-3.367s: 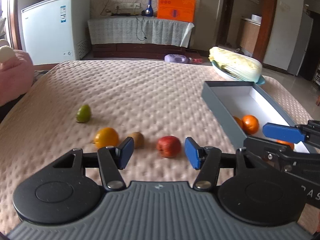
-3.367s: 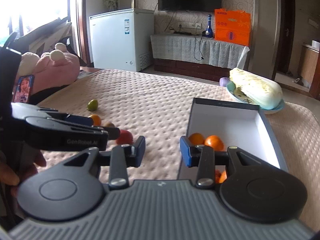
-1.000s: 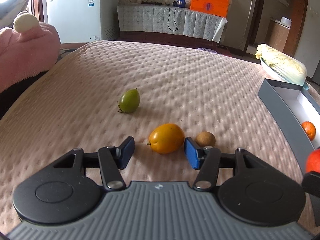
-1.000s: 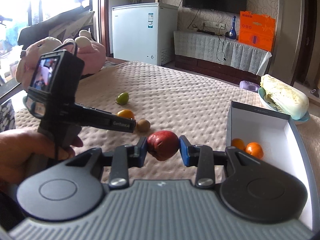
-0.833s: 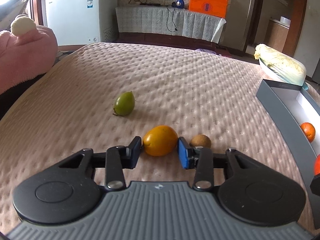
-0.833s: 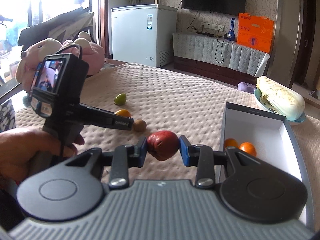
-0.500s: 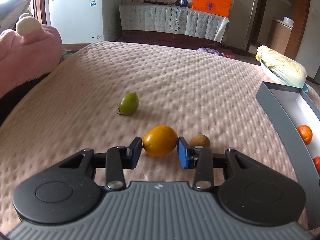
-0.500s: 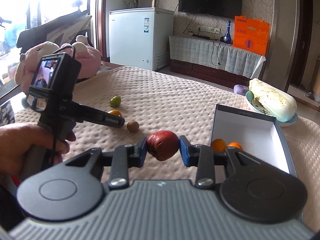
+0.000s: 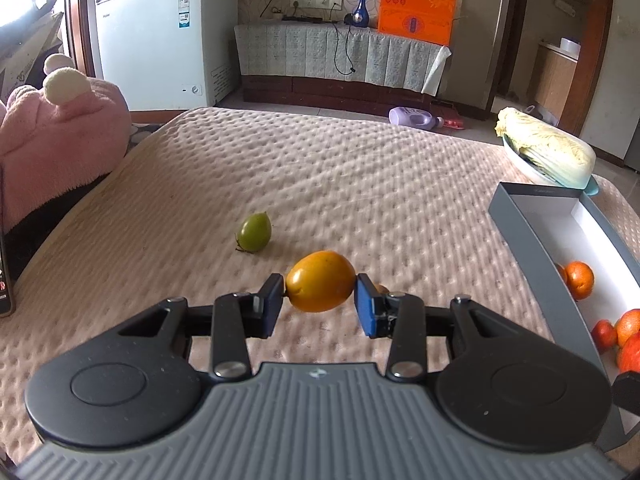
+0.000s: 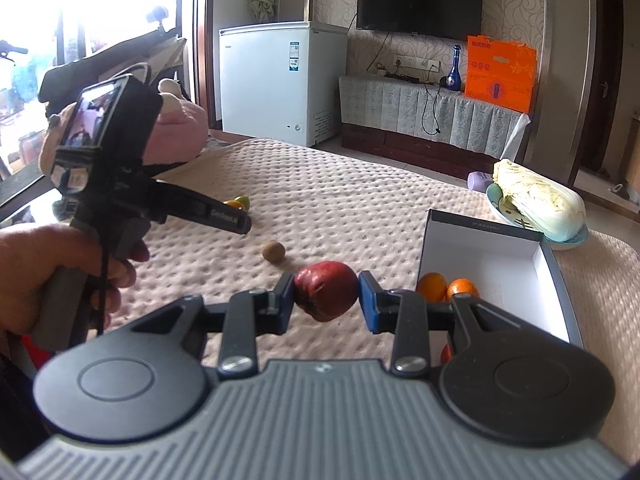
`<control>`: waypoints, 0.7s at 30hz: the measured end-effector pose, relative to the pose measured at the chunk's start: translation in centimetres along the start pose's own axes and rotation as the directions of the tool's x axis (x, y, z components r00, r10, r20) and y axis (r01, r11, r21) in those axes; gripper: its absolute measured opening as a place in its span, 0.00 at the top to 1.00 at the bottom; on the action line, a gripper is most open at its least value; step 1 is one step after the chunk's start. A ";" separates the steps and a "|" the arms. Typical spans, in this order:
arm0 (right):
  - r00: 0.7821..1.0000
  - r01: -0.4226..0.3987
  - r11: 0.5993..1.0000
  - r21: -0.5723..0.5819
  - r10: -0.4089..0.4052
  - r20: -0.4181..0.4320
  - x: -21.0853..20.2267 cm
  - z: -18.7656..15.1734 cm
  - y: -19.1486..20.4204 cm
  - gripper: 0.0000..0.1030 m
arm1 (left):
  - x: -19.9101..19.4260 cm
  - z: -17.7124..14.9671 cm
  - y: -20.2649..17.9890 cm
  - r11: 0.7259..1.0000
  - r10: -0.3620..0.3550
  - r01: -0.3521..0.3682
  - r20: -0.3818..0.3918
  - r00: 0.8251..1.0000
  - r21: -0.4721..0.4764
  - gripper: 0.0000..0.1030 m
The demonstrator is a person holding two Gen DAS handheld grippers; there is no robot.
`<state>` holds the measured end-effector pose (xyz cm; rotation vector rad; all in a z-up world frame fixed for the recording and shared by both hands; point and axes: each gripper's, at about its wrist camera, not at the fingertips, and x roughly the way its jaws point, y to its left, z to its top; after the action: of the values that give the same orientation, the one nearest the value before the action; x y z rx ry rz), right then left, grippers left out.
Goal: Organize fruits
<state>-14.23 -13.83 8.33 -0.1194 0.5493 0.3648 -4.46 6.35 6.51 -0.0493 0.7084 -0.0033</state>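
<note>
My left gripper (image 9: 320, 301) is shut on a yellow-orange fruit (image 9: 320, 280), held a little above the pink quilted cover (image 9: 360, 184). A green fruit (image 9: 254, 233) lies beyond it to the left. A brown kiwi (image 10: 273, 251) rests on the cover, mostly hidden behind my left gripper's right finger in the left wrist view. My right gripper (image 10: 326, 300) is shut on a red apple (image 10: 326, 288), just left of the grey box (image 10: 480, 222). Two oranges (image 10: 432, 286) sit in the box's near corner.
A cabbage on a blue plate (image 10: 536, 204) stands past the box's far end. A pink plush toy (image 9: 60, 128) lies at the cover's left edge. A person's hand (image 10: 40, 272) grips the left tool. A white freezer (image 9: 160, 36) and a draped cabinet stand behind.
My left gripper closed on the yellow-orange fruit and lifted it off the cover. My right gripper carried the apple towards the box.
</note>
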 end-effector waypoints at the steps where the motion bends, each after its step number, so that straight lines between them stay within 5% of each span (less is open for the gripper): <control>1: 1.000 0.000 1.000 0.000 0.000 0.001 -0.2 0.0 0.0 0.64 | -0.1 0.0 -0.1 1.000 0.000 0.000 0.000 1.000 0.000 0.57; 21: 1.000 -0.009 1.000 0.004 0.009 -0.011 -1.1 -0.9 -0.7 0.64 | 0.0 -0.3 -2.6 0.999 -0.023 0.023 -0.007 1.000 0.028 0.57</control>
<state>-15.31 -15.04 8.13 -0.1150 0.5617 0.3717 -4.63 3.71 6.38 -0.0305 0.7143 -0.0352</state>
